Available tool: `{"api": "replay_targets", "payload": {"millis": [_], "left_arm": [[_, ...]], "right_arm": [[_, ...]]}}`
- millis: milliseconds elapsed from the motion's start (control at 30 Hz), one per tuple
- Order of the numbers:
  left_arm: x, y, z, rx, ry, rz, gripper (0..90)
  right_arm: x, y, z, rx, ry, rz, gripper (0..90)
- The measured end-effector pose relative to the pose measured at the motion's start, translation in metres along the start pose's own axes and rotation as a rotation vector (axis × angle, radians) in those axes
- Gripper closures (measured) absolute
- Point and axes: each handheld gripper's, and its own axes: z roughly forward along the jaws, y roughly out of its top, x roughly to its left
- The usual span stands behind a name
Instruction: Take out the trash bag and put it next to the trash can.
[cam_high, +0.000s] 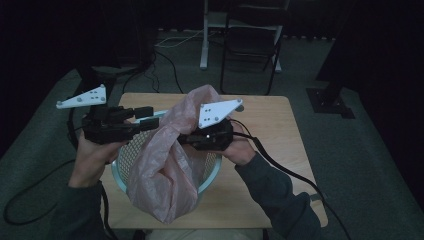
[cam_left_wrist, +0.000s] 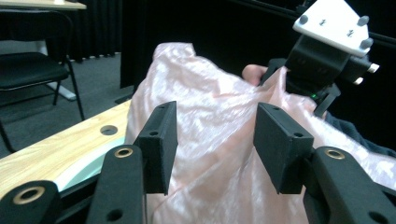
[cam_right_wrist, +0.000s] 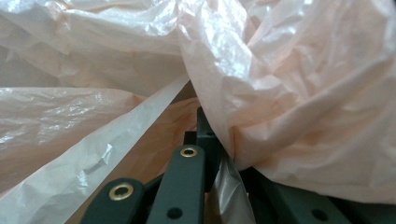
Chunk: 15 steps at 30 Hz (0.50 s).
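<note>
A thin pink plastic bag (cam_high: 160, 170) is draped over a pale-green mesh basket (cam_high: 212, 175) on the wooden table (cam_high: 270, 150) and hangs past the table's front edge. My right gripper (cam_high: 184, 138) is at the bag's middle, shut on a gathered fold of the film. In the right gripper view its jaws (cam_right_wrist: 212, 135) meet with the bag (cam_right_wrist: 303, 93) pinched between them. My left gripper (cam_high: 147, 117) hovers at the basket's left rim. Its jaws (cam_left_wrist: 215, 140) stand apart, and the bag (cam_left_wrist: 210, 93) lies just beyond them, untouched.
A dark folding chair (cam_high: 250, 40) and a white stand (cam_high: 205, 35) are on the floor behind the table. Cables trail from both grippers. The left gripper view shows the basket rim (cam_left_wrist: 88, 165), a hole in the tabletop (cam_left_wrist: 108, 130) and the right gripper (cam_left_wrist: 322, 70).
</note>
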Motion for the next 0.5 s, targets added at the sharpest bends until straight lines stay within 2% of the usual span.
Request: {"api": "replay_targets", "payload": {"millis": [67, 133, 500], "left_arm": [[0.0, -0.001, -0.001, 0.0, 0.005, -0.003, 48.8], [0.0, -0.006, -0.006, 0.007, 0.037, -0.012, 47.6], [0.005, -0.025, -0.022, -0.01, 0.077, -0.035, 46.7]], "right_arm": [[0.0, 0.001, -0.001, -0.002, 0.0, -0.004, 86.1], [0.0, 0.002, -0.005, -0.004, -0.01, -0.004, 85.9], [-0.001, 0.005, -0.015, -0.027, -0.027, -0.011, 85.6]]}}
